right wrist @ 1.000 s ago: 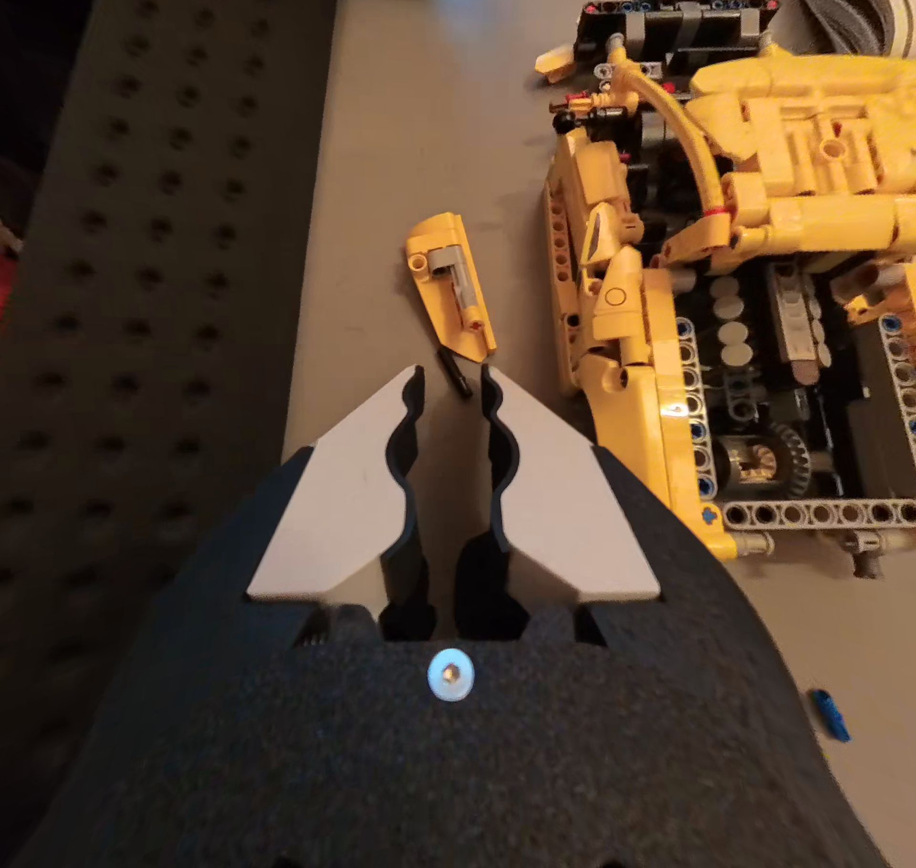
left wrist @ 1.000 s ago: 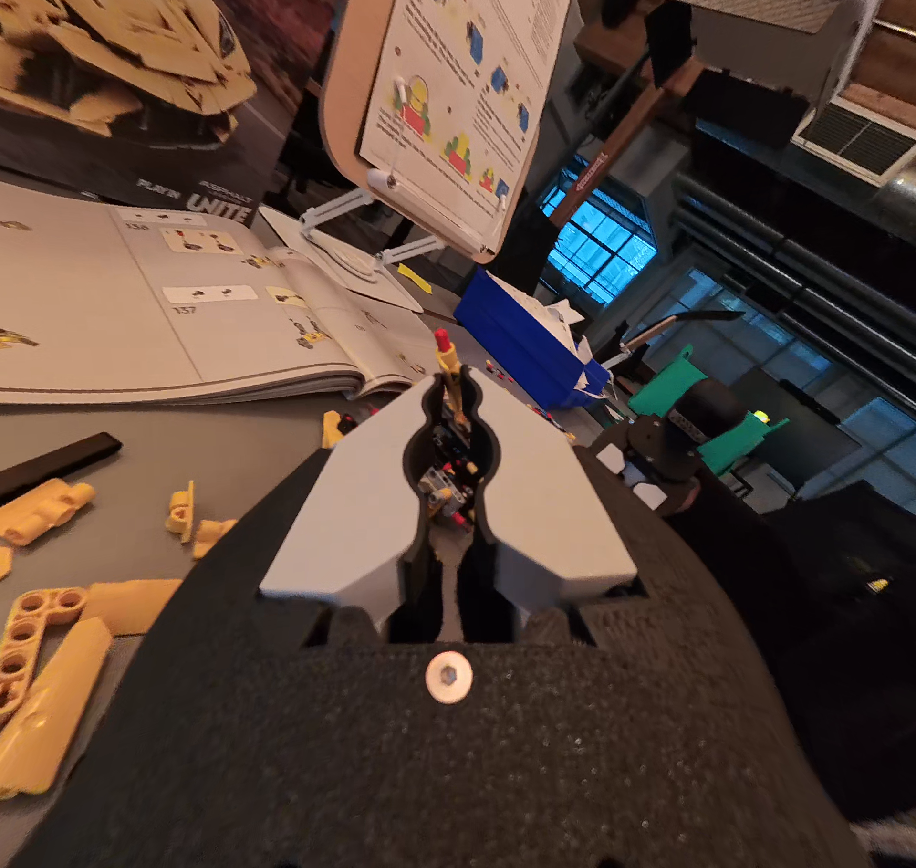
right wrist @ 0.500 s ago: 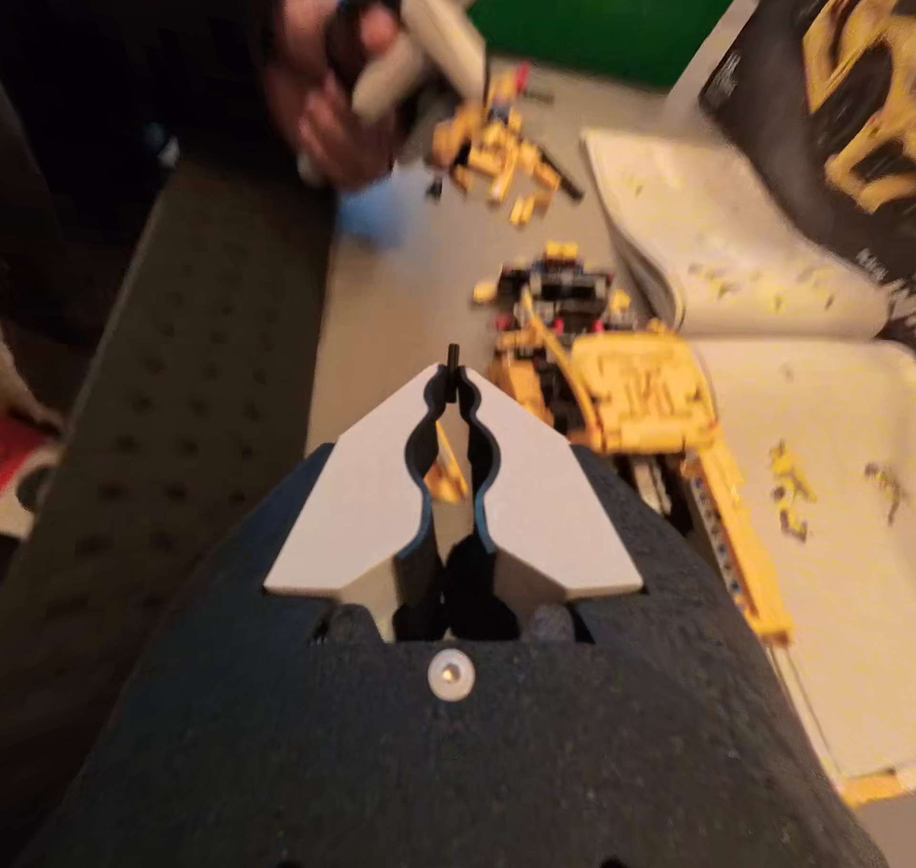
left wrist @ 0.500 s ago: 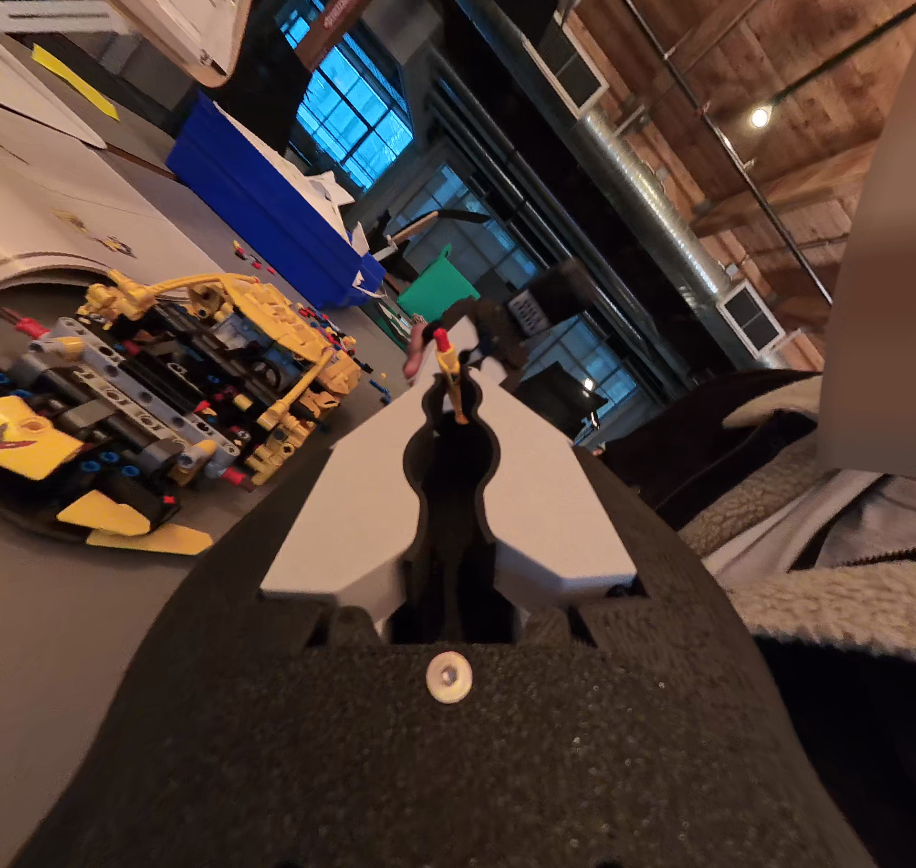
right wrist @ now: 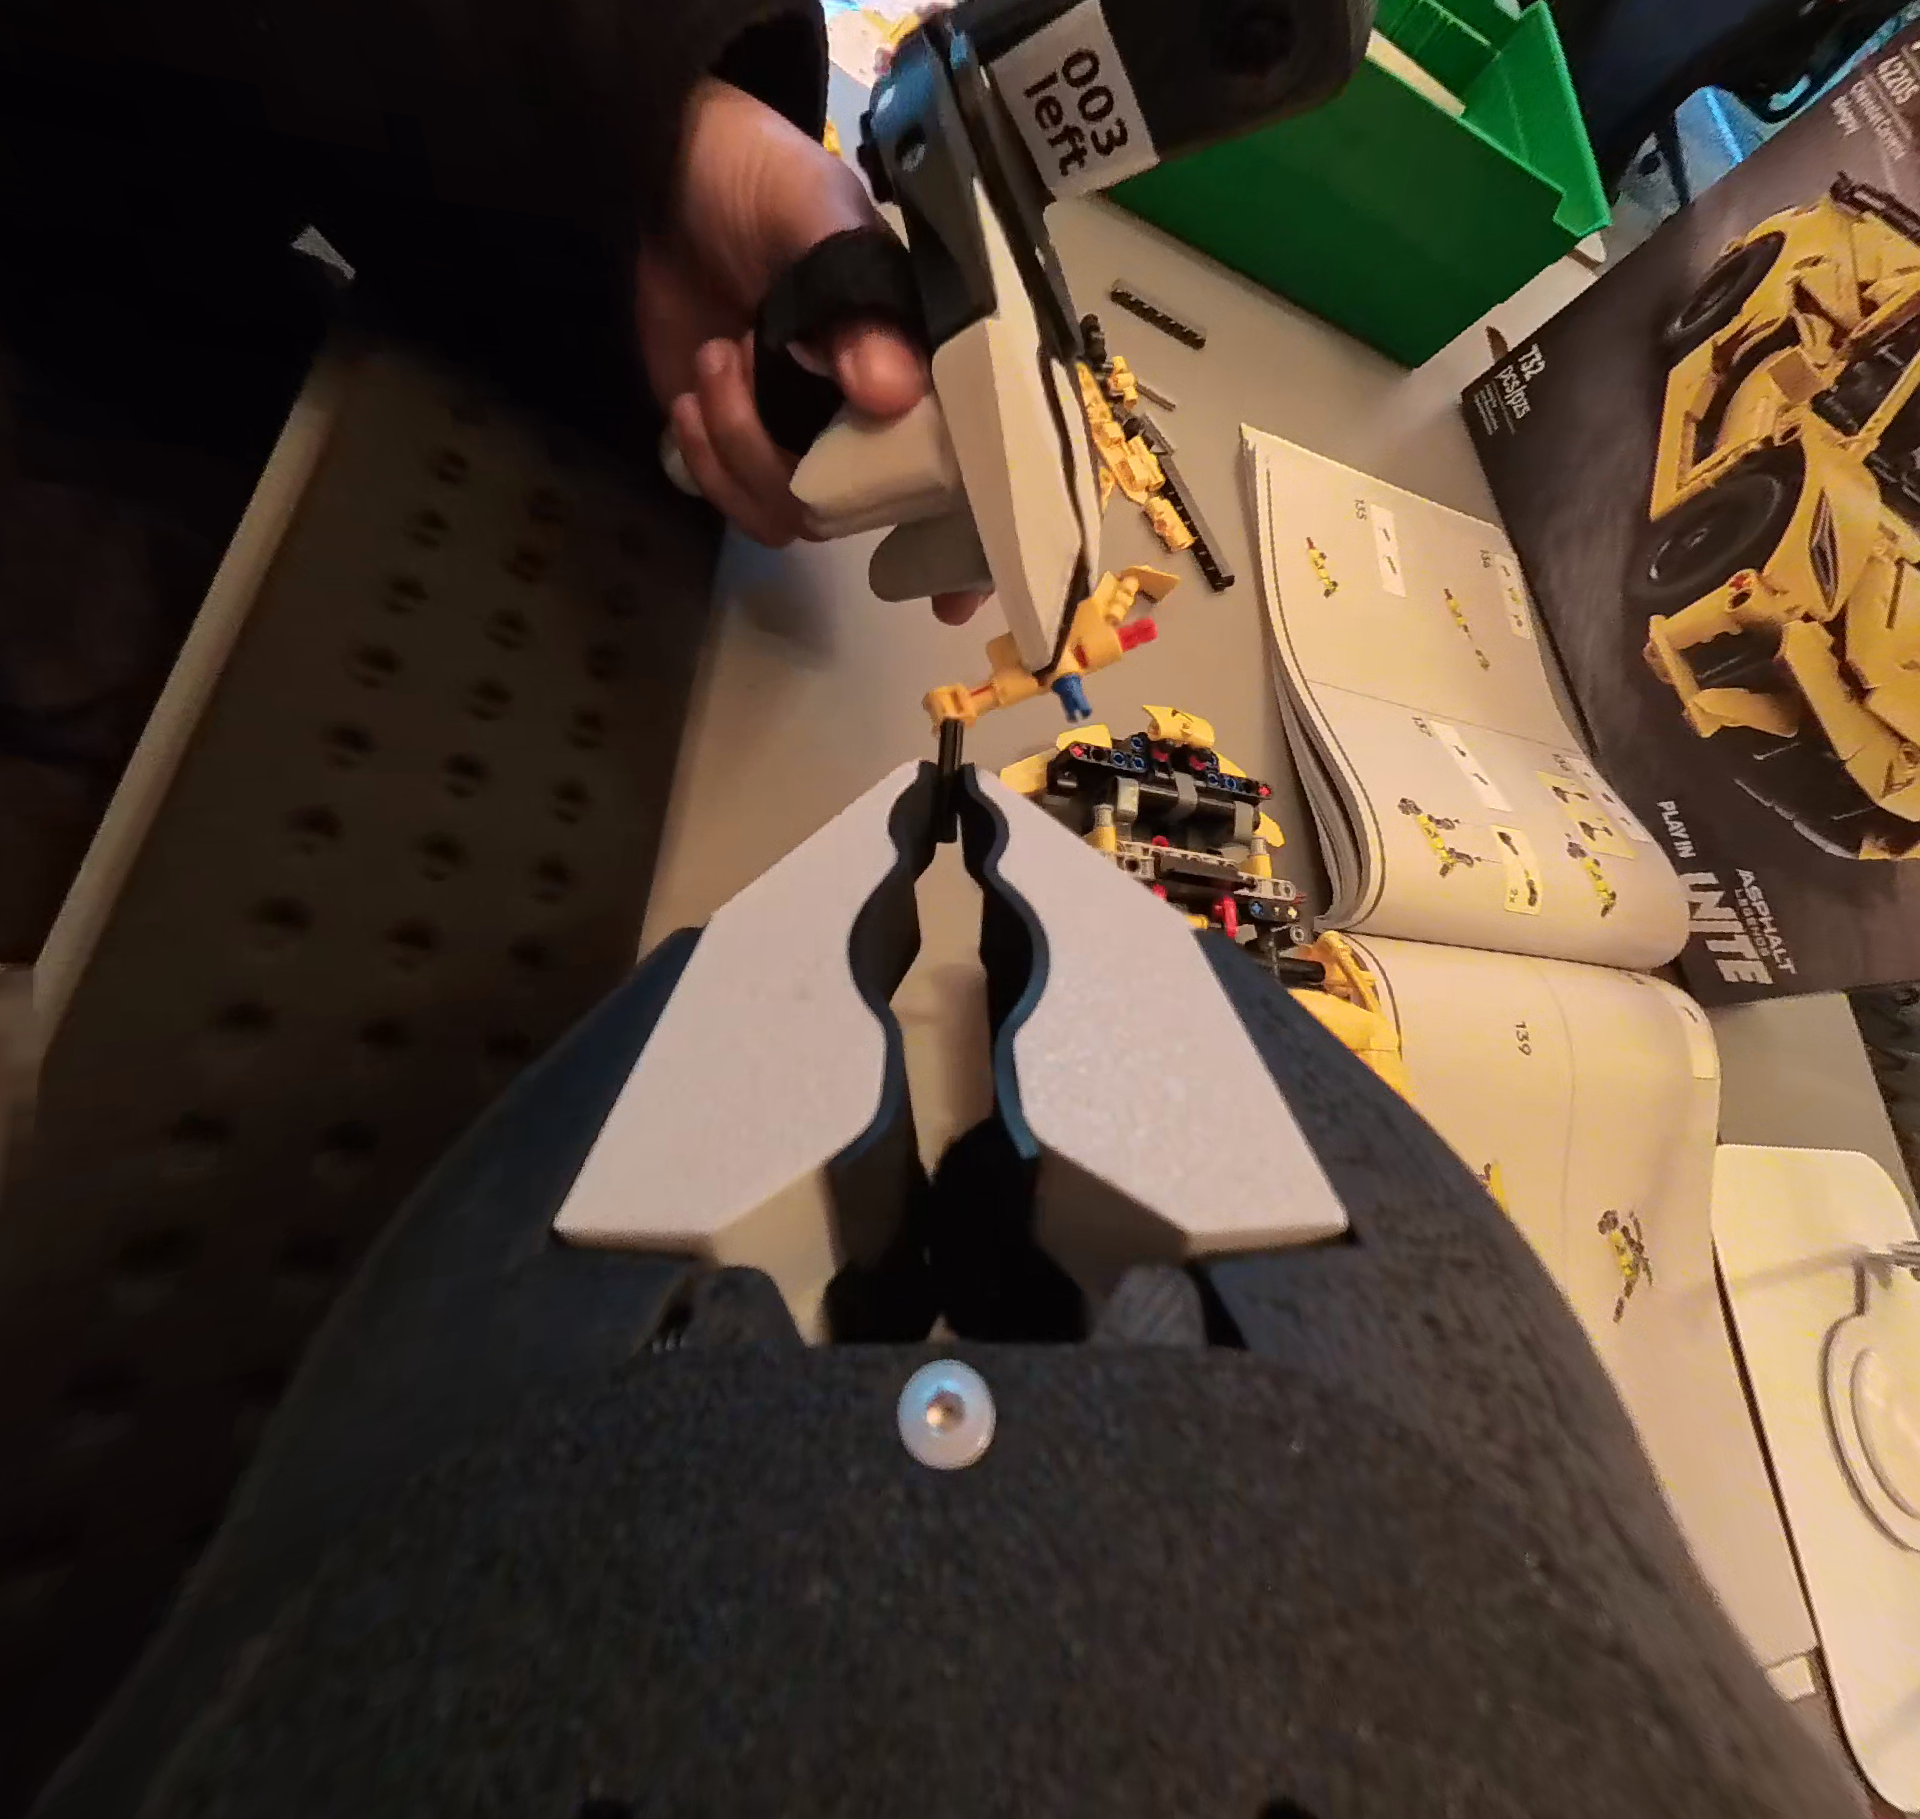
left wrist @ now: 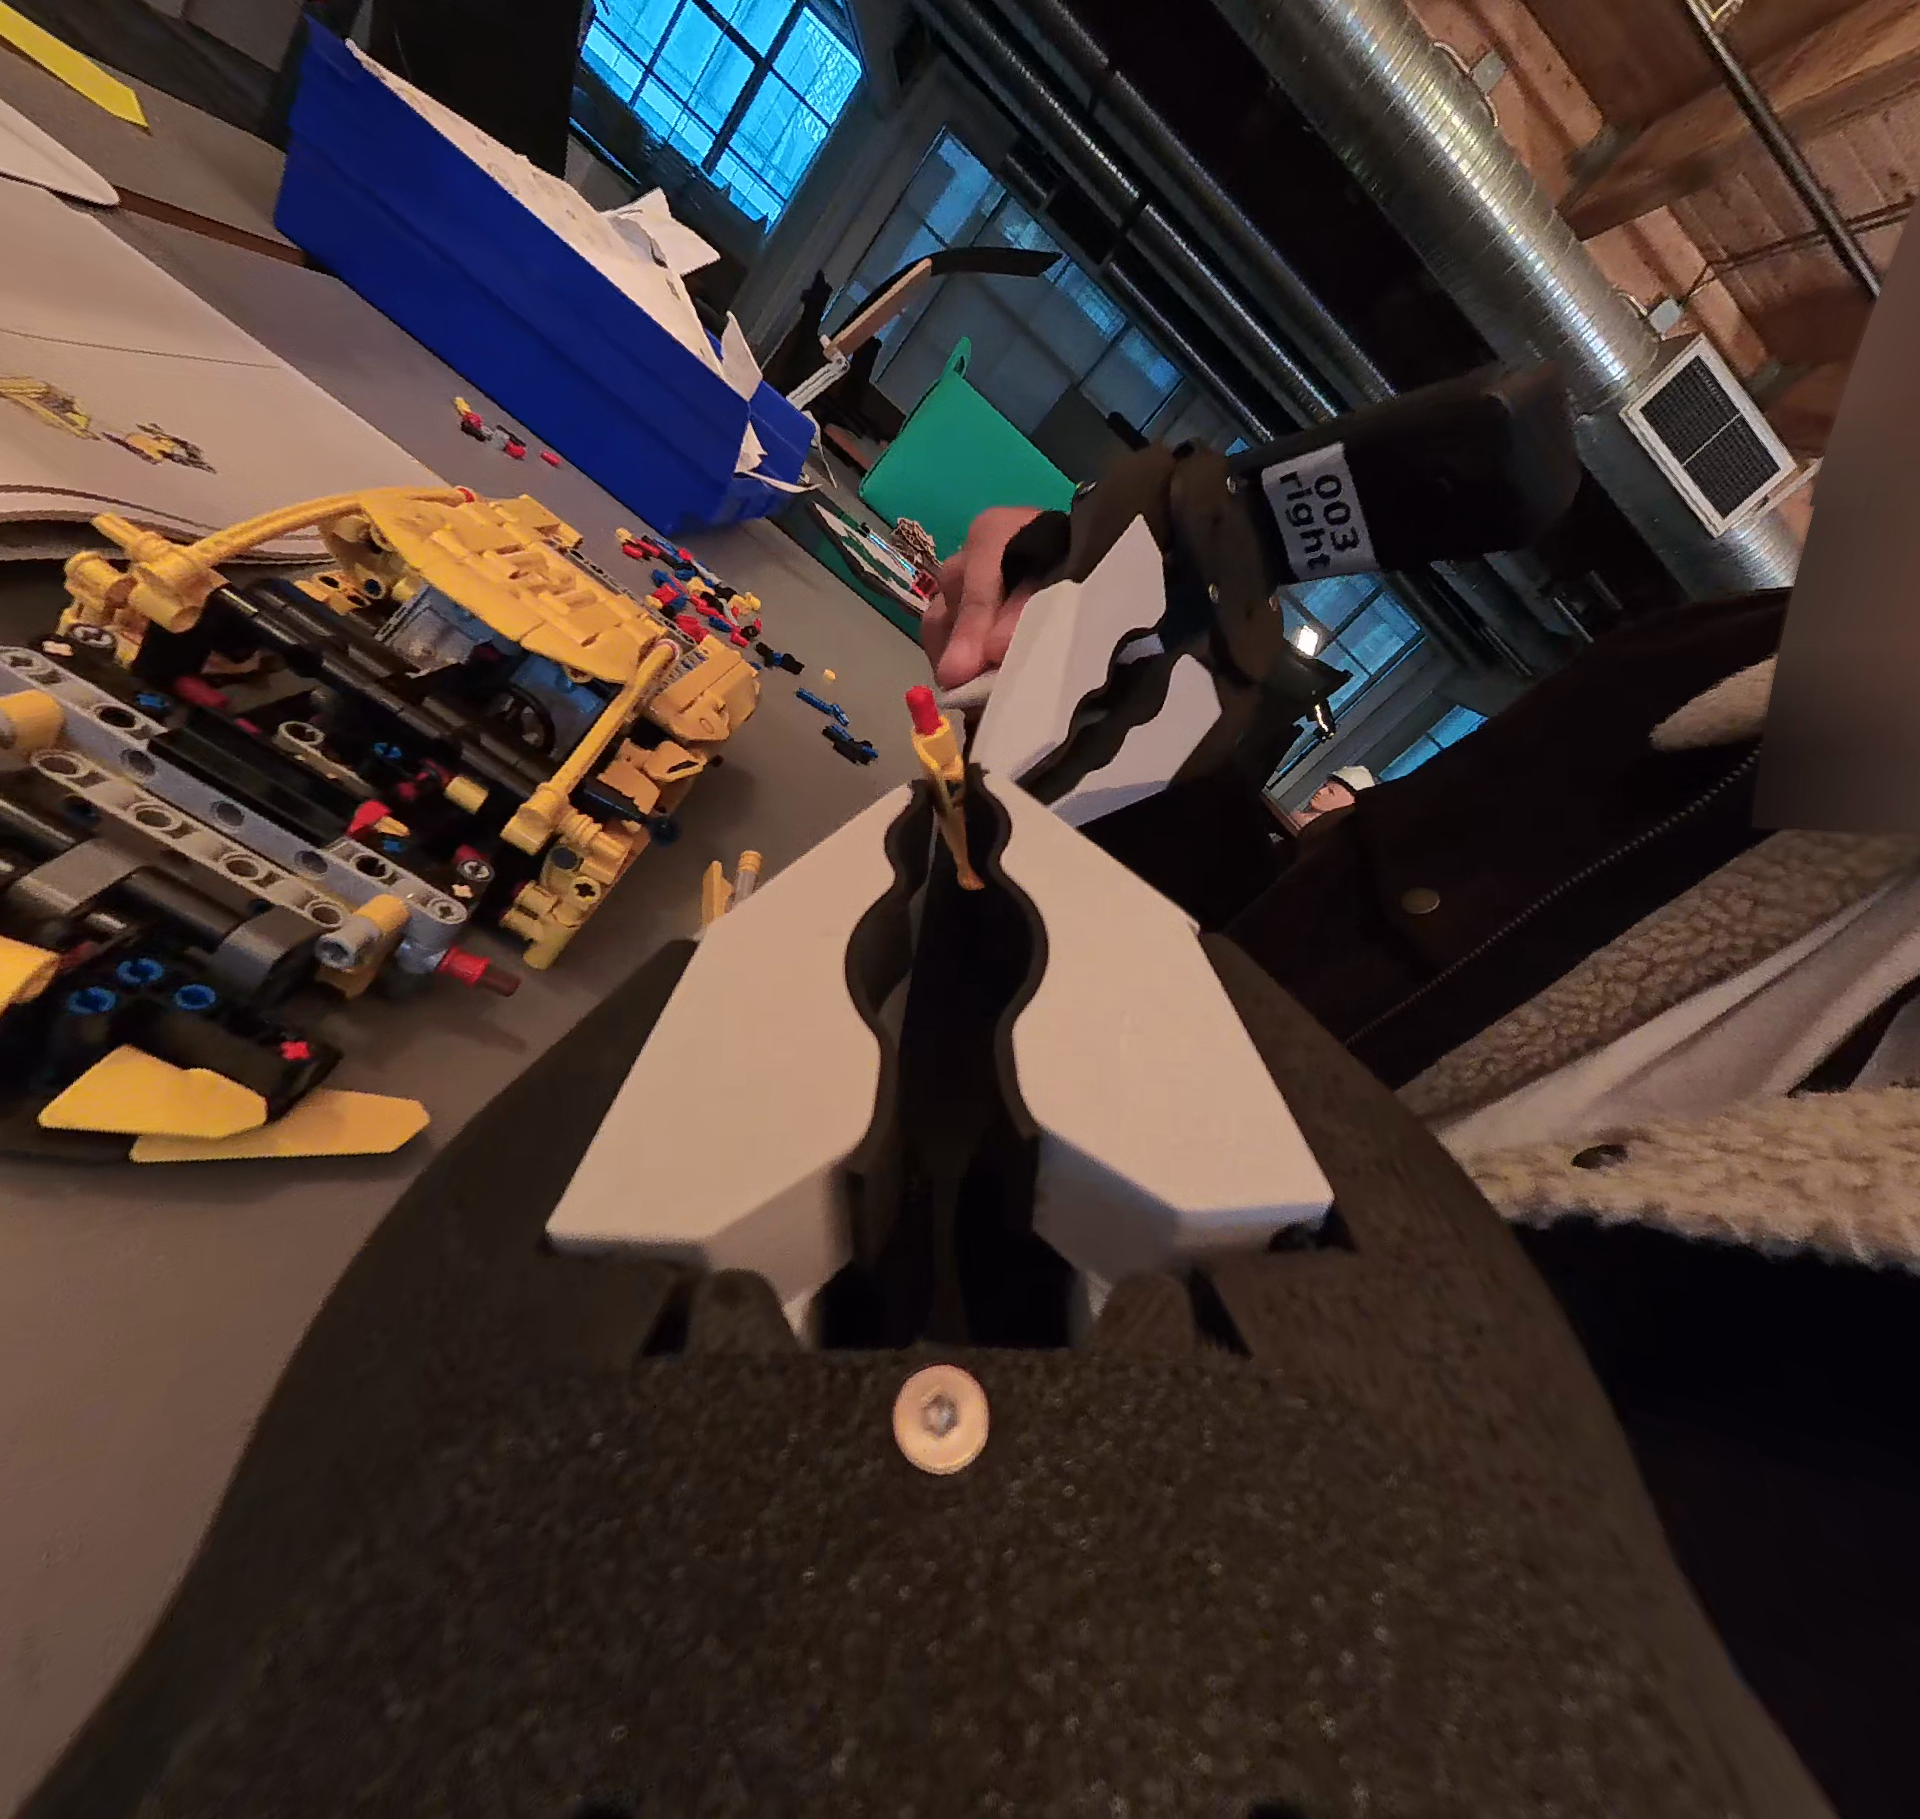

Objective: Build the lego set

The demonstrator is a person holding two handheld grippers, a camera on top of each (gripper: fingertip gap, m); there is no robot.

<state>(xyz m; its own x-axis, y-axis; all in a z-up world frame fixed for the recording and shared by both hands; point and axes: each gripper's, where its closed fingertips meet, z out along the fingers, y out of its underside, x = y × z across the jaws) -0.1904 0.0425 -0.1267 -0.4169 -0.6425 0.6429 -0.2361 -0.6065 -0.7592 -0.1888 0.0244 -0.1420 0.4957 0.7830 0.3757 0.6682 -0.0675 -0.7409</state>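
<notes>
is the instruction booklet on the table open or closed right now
Open: the instruction booklet lies spread flat on the table, printed pages facing up.

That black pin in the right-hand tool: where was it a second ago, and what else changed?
It lay loose on the table beside a yellow panel. The right tool closed on the black pin, lifted it, and brought it up to the yellow piece held in the left tool. The left tool kept its grip throughout.

We count two grippers (right wrist: 945,813) (right wrist: 1049,647), one half-built yellow car (left wrist: 343,689), one open booklet (right wrist: 1455,730), one blue bin (left wrist: 499,283), one green bin (right wrist: 1434,159) and many loose small pieces (left wrist: 717,606)
</notes>
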